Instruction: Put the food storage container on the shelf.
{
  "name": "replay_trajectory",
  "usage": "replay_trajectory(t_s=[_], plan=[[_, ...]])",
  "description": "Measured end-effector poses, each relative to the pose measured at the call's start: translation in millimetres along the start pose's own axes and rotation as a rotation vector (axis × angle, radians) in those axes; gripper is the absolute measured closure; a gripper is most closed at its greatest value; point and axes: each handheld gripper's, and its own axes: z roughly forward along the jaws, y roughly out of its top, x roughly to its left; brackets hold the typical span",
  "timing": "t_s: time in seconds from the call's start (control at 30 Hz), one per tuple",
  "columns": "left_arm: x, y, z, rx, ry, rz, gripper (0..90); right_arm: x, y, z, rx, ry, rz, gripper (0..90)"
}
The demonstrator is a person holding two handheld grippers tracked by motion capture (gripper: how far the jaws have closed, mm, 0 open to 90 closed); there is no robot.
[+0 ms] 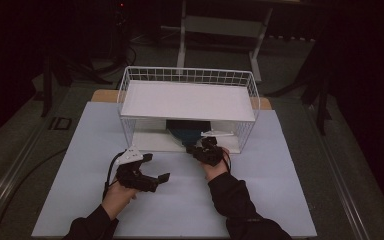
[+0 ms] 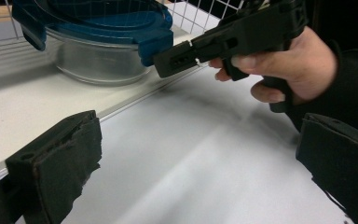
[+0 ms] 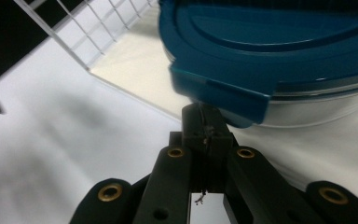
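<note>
White table point(image 1: 280, 190) — blue-lidded container point(image 2: 98, 42)

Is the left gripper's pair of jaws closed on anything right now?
No. In the left gripper view the left gripper has its jaws spread wide apart over the bare table, with nothing between them.

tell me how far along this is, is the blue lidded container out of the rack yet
Not yet. The glass container with the blue lid sits on the lower shelf of the white wire rack. In hand: the right gripper, jaws together, has its tip at a lid tab; whether it grips the tab is unclear. The left gripper hovers open over the table. Left: apparently pulling the container out.
</note>
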Motion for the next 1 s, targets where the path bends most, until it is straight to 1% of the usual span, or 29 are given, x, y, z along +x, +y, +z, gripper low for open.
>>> replay_trajectory(t_s=[0.03,0.07,0.1,0.17,0.2,0.23,0.37,0.4,0.43,0.47,0.5,0.53,0.6,0.63,0.7,0.73,0.77,0.8,0.83,0.9,0.97,1.0], plan=[[-0.9,0.5,-0.4,-0.002,-0.002,0.002,0.1,1.5,0.1,-0.9,0.002,0.004,-0.006,89.8],[-1.5,0.8,-0.7,-0.004,-0.001,0.004,0.1,5.1,0.0,-4.0,0.001,0.006,-0.026,87.2],[-2.3,1.3,-1.4,-0.005,-0.001,0.01,0.0,6.7,0.2,-5.7,0.0,0.012,-0.031,84.0],[-4.5,1.9,-3.3,-0.011,-0.001,0.017,0.0,9.6,-0.1,-10.3,-0.01,0.026,-0.034,76.0],[-5.4,1.8,-4.1,-0.013,-0.002,0.017,0.0,11.8,-0.2,-13.8,-0.014,0.04,-0.039,70.3],[-6.8,1.5,-5.4,-0.013,-0.004,0.022,0.0,13.0,-0.5,-15.8,-0.017,0.043,-0.045,68.7],[-11.6,1.0,-9.3,-0.015,-0.008,0.042,0.0,17.2,-3.2,-25.8,-0.032,0.059,-0.052,53.4],[-12.6,1.3,-10.1,-0.017,-0.008,0.044,0.0,19.2,-4.3,-29.0,-0.033,0.068,-0.06,47.1],[-14.1,1.9,-11.6,-0.023,-0.011,0.045,0.0,20.5,-5.0,-30.9,-0.036,0.069,-0.069,42.9],[-14.8,2.4,-12.4,-0.029,-0.013,0.047,0.0,22.0,-6.4,-34.4,-0.049,0.072,-0.078,37.0],[-16.1,3.2,-13.9,-0.035,-0.015,0.051,0.0,22.6,-7.0,-36.6,-0.05,0.083,-0.076,31.3],[-17.1,3.8,-14.7,-0.038,-0.015,0.054,0.0,23.0,-8.2,-40.1,-0.049,0.114,-0.083,27.4],[-18.9,4.3,-16.4,-0.043,-0.021,0.056,0.0,22.3,-10.6,-46.4,-0.053,0.135,-0.076,26.1],[-20.1,4.4,-17.3,-0.043,-0.024,0.057,0.0,21.6,-11.7,-49.1,-0.05,0.149,-0.085,23.8],[-22.6,4.2,-19.2,-0.04,-0.027,0.07,0.0,19.2,-15.0,-54.2,-0.052,0.159,-0.087,23.4],[-23.9,3.8,-20.3,-0.04,-0.029,0.078,0.0,17.1,-16.8,-56.6,-0.052,0.179,-0.085,18.0],[-24.8,3.4,-21.5,-0.038,-0.03,0.085,0.0,15.7,-19.0,-58.7,-0.052,0.173,-0.088,13.3],[-25.5,3.1,-22.4,-0.038,-0.03,0.087,0.0,14.0,-21.4,-61.3,-0.051,0.17,-0.088,14.9],[-26.3,2.4,-24.1,-0.041,-0.03,0.092,0.0,12.7,-23.4,-63.4,-0.054,0.174,-0.09,13.8],[-26.5,1.6,-26.5,-0.041,-0.031,0.096,0.0,10.4,-28.7,-69.7,-0.065,0.148,-0.105,13.6],[-26.1,0.6,-28.9,-0.044,-0.029,0.095,0.0,7.0,-32.6,-75.7,-0.071,0.144,-0.106,13.6],[-25.9,0.3,-29.8,-0.046,-0.028,0.096,0.0,4.9,-34.7,-79.3,-0.074,0.133,-0.108,13.7]])
